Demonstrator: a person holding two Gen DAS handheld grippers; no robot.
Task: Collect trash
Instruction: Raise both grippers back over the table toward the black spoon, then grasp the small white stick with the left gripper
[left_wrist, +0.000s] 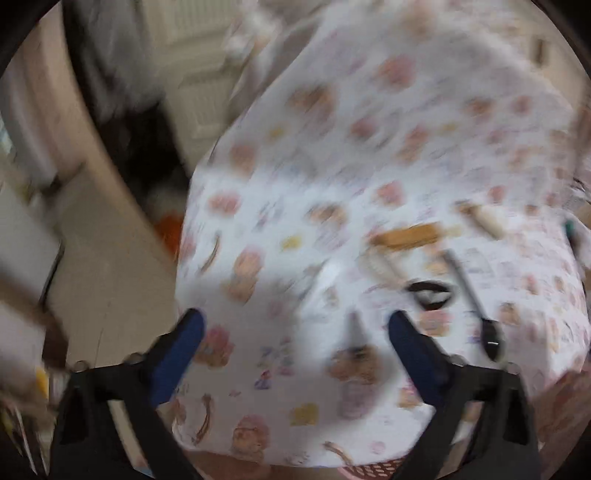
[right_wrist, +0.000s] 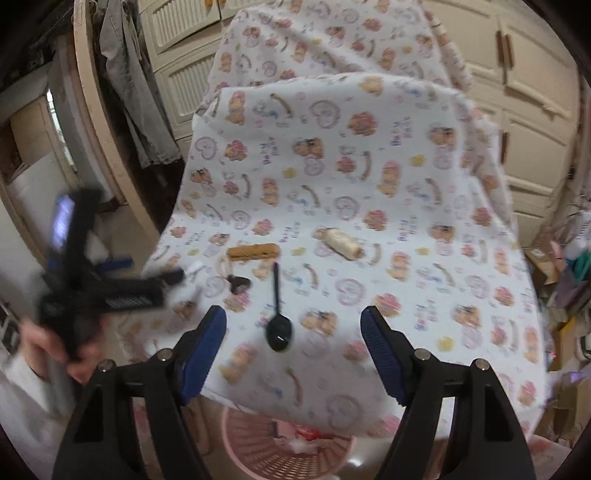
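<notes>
A table under a bear-print cloth (right_wrist: 369, 177) carries a black plastic spoon (right_wrist: 277, 317), a brown stick (right_wrist: 253, 251), a cream roll (right_wrist: 341, 242), a small black ring-shaped piece (right_wrist: 240, 283) and a white scrap (right_wrist: 195, 266). My right gripper (right_wrist: 293, 317) is open above the near edge. The spoon shows in its gap, untouched by the pads. My left gripper (right_wrist: 147, 271), held by a hand, hovers blurred at the table's left side. In the blurred left wrist view, the left gripper (left_wrist: 297, 325) is open over bare cloth, with the spoon (left_wrist: 476, 299), ring piece (left_wrist: 430, 291) and stick (left_wrist: 406, 236) to its right.
A pink slotted basket (right_wrist: 258, 439) with some scraps inside stands on the floor under the near table edge. Cream louvred cupboard doors (right_wrist: 532, 92) stand behind, clothes (right_wrist: 136, 92) hang at the left, and cardboard boxes and clutter (right_wrist: 561, 295) crowd the right.
</notes>
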